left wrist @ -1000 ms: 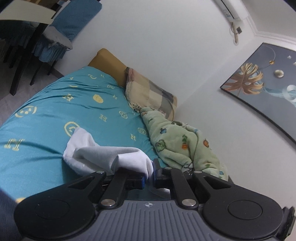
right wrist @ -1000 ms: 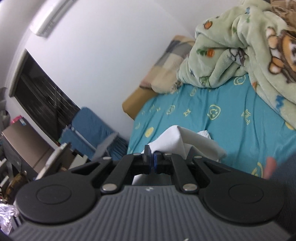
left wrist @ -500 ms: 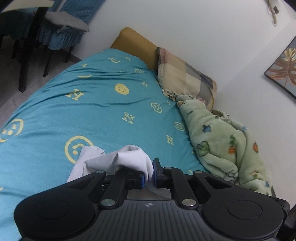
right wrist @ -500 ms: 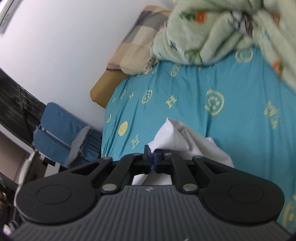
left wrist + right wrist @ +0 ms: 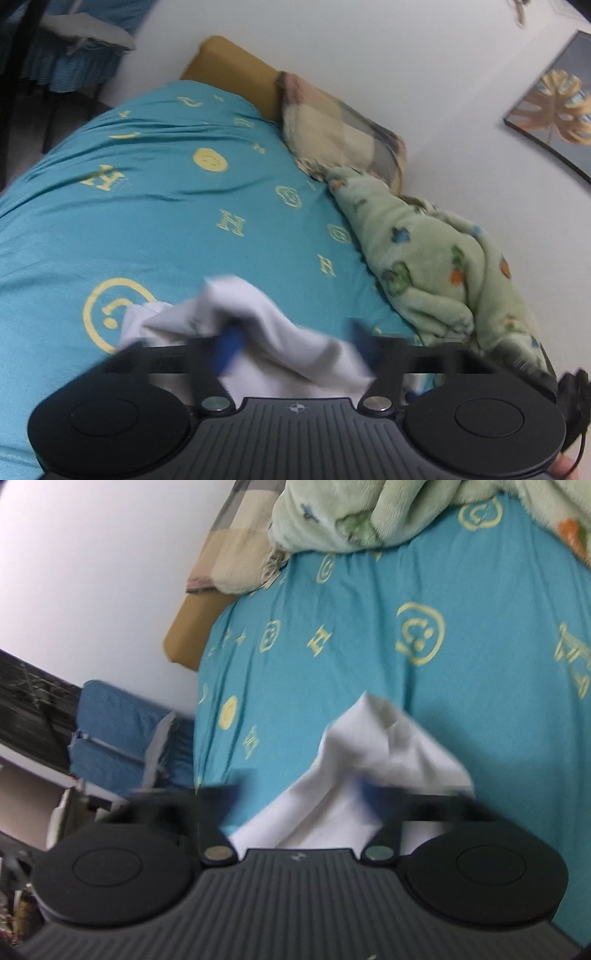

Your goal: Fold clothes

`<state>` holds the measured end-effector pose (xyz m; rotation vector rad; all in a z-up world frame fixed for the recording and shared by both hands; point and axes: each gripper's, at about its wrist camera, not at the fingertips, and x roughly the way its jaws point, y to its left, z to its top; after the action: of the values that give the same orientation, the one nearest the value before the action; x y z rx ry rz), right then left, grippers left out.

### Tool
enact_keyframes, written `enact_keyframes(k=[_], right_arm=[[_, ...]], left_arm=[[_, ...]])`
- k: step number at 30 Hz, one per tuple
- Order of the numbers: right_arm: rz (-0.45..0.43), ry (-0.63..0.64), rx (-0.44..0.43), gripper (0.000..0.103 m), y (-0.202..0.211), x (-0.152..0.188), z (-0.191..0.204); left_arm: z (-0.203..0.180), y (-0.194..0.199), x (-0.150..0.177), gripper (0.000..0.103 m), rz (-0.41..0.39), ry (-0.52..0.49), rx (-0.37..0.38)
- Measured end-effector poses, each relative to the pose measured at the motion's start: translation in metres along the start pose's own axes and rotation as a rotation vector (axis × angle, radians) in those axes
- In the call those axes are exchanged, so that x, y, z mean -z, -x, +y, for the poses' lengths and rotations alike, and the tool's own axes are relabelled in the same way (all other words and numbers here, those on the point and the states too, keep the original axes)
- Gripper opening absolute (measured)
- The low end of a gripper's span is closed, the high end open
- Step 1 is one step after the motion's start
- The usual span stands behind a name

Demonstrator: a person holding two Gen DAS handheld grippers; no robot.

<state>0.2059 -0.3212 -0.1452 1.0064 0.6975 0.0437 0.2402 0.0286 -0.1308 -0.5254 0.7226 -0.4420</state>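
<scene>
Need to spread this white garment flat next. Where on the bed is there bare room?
Bare teal sheet runs from the white garment up to the mustard headboard. The wall side is crowded: green blanket and plaid pillow. Both grippers' jaws are opening.

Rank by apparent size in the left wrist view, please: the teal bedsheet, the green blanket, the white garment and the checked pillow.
1. teal bedsheet, by far the largest.
2. green blanket.
3 and 4. white garment and checked pillow look alike; the garment lies much nearer the camera and partly hidden, so their order is unsure.

Fleecy blanket (image 5: 436, 258); smooth cotton sheet (image 5: 147, 221)
</scene>
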Motion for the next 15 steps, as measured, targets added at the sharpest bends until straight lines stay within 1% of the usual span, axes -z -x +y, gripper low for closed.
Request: enact_keyframes(k=[1,2,4,5,6,7,8,10,11,13,15], right_arm=[[-0.007,0.014,-0.001,0.092,0.001,0.003,0.002],[-0.007,0.053,0.016,0.092,-0.002,0.005,0.005],[0.010,0.137,0.064,0.092,-0.012,0.008,0.011],[0.015,0.178,0.074,0.091,-0.018,0.009,0.013],[0.027,0.224,0.078,0.087,-0.026,0.010,0.015],[0.041,0.285,0.100,0.075,-0.036,0.012,0.017],[0.050,0.365,0.145,0.072,-0.047,0.015,0.020],[0.068,0.530,0.238,0.072,-0.068,0.026,0.024],[0.082,0.596,0.269,0.073,-0.076,0.031,0.025],[0.082,0.686,0.294,0.074,-0.082,0.041,0.027],[0.080,0.712,0.294,0.074,-0.078,0.044,0.029]], left_arm=[[-0.001,-0.001,0.002,0.096,0.003,-0.018,0.005],[-0.001,-0.003,0.004,0.096,0.007,-0.030,-0.007],[0.001,-0.015,0.008,0.096,0.037,-0.054,-0.077],[0.002,-0.021,0.010,0.096,0.052,-0.074,-0.122],[0.004,-0.028,0.013,0.096,0.063,-0.102,-0.170],[0.006,-0.034,0.016,0.096,0.078,-0.128,-0.215],[0.009,-0.041,0.019,0.096,0.097,-0.153,-0.257],[0.013,-0.053,0.026,0.096,0.134,-0.204,-0.339],[0.014,-0.056,0.029,0.096,0.145,-0.228,-0.363],[0.014,-0.056,0.034,0.096,0.138,-0.262,-0.375],[0.010,-0.051,0.035,0.096,0.123,-0.287,-0.391]])
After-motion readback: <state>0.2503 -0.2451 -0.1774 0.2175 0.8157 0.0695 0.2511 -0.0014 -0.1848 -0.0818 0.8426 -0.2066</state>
